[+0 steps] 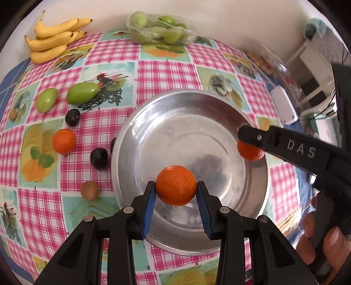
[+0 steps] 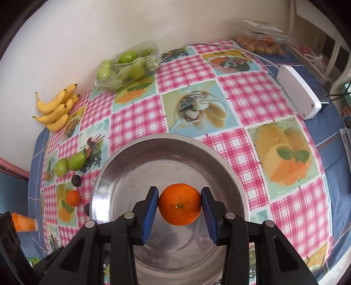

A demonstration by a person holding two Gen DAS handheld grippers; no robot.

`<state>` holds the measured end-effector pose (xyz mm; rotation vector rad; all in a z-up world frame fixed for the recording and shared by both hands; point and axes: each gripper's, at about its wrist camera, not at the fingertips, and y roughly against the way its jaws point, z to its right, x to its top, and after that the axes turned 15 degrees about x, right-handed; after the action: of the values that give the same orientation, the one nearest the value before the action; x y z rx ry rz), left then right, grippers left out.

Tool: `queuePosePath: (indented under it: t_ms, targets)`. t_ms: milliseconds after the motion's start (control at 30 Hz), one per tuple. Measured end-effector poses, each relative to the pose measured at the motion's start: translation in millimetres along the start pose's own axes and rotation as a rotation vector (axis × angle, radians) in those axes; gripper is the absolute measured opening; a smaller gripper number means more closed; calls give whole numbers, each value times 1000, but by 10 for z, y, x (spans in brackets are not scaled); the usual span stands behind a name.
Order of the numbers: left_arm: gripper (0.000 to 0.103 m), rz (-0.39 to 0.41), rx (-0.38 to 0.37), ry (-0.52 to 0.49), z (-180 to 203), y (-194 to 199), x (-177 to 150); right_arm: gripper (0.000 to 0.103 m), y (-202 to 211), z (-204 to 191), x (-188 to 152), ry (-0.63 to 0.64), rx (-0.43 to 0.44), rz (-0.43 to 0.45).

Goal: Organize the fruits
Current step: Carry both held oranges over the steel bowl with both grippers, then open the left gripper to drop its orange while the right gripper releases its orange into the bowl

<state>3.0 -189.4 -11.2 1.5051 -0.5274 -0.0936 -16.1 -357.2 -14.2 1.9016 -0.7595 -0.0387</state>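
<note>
- Left gripper (image 1: 176, 190): blue pads clamped on a tangerine (image 1: 176, 185), held over the near part of the steel plate (image 1: 188, 105).
- Right gripper (image 2: 179, 200): pinching a second tangerine (image 2: 179, 204) above the plate's right rim.
- Third tangerine (image 1: 64, 141), plums (image 1: 99, 157), green fruits (image 1: 82, 93): on the tablecloth (image 1: 166, 74), left of the plate.

Cream wall (image 2: 153, 19), checked tablecloth (image 2: 252, 96), white chair (image 1: 316, 65)
</note>
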Motion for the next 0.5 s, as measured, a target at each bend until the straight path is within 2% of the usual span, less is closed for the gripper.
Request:
queuePosePath:
  t_ms: [267,500]
  targets:
    - [39,-29,29,-12,30,-155,0,43,-237,-68,-57,39,-9,-83]
    - [39,-45,46,-17,75,-260,23,43,-344,-86,-103,47,-24,-118]
